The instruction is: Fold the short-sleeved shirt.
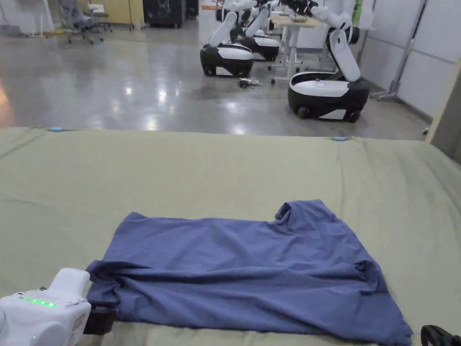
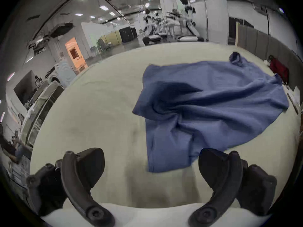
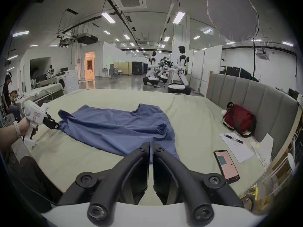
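Observation:
A blue short-sleeved shirt [image 1: 252, 275] lies spread and wrinkled on the green-covered bed [image 1: 225, 175]; it also appears in the left gripper view [image 2: 205, 109] and the right gripper view [image 3: 118, 129]. My left gripper [image 1: 101, 320] is at the shirt's near left corner. Its jaws stand wide open [image 2: 151, 166], with the shirt's corner lying between and just ahead of them. From the right gripper view the left gripper [image 3: 53, 125] touches the shirt's left edge. My right gripper [image 3: 151, 144] is shut, jaws together, just short of the shirt's near right corner; its tip shows in the head view [image 1: 439, 335].
A phone [image 3: 227, 165], paper with a pen [image 3: 236, 147] and a red bag [image 3: 239, 120] lie on the bed's right side by a grey padded headboard [image 3: 255, 97]. White wheeled robots [image 1: 328, 90] stand on the floor beyond the bed. A person [image 3: 6, 93] sits at far left.

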Demonstrator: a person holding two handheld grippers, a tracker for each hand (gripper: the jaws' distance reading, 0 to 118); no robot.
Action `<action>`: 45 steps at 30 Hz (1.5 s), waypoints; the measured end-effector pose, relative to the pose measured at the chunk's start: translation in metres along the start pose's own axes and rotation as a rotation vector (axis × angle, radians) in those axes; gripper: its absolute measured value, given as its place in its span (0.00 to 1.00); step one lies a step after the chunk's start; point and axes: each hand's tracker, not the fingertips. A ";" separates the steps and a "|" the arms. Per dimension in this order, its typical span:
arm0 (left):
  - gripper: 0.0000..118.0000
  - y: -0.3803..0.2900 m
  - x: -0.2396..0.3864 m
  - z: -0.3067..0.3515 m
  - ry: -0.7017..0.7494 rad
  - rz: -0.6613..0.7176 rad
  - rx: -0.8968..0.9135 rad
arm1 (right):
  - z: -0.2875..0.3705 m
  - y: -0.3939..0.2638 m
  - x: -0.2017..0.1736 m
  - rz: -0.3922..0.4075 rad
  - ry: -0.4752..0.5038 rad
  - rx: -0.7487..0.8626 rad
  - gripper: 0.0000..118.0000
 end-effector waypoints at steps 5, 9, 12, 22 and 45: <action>0.58 0.004 0.000 -0.015 -0.109 0.023 -0.047 | -0.040 -0.009 0.029 -0.065 -0.046 -0.109 0.08; 0.07 0.011 0.002 -0.006 -0.075 -0.018 -0.019 | -0.101 -0.017 0.050 -0.102 -0.023 -0.227 0.22; 0.07 0.012 0.001 -0.007 -0.076 -0.023 -0.020 | -0.152 -0.025 0.059 -0.144 0.031 -0.357 0.82; 0.03 0.013 -0.006 0.005 -0.072 0.010 0.012 | -0.170 -0.012 0.057 -0.117 0.104 -0.357 0.10; 0.22 -0.133 -0.016 0.123 -0.177 0.154 0.017 | -0.027 -0.077 0.062 -0.243 0.182 -0.394 0.24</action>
